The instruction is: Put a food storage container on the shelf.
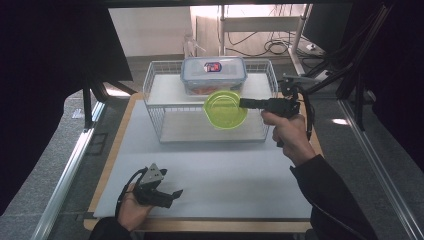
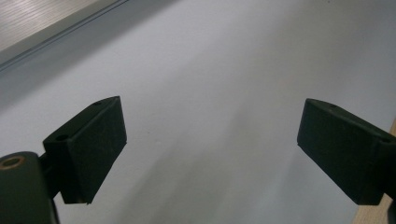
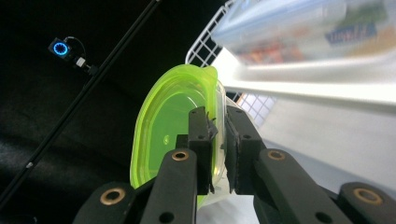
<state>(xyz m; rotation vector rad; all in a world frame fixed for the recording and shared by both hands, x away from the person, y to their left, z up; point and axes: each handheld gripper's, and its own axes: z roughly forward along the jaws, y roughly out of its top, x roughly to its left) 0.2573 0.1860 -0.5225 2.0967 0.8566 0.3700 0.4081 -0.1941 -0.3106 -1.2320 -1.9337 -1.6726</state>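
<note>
Our right claw [image 3: 218, 140] pinches only the green container's [image 1: 226, 109] rim; it could twist loose against the wire rack [image 1: 155, 107] just beyond.

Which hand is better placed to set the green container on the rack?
Right, probably. Its tongs are already shut on the green container, held at the wire rack near the clear lidded box. The left tongs sit open, low on the table's near edge.

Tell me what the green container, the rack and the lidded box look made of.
Green container: translucent glossy plastic; light glows through it.
Rack: thin white-coated metal wire, judging by its open grid.
Lidded box: clear plastic with a bluish lid; contents show through.
</note>
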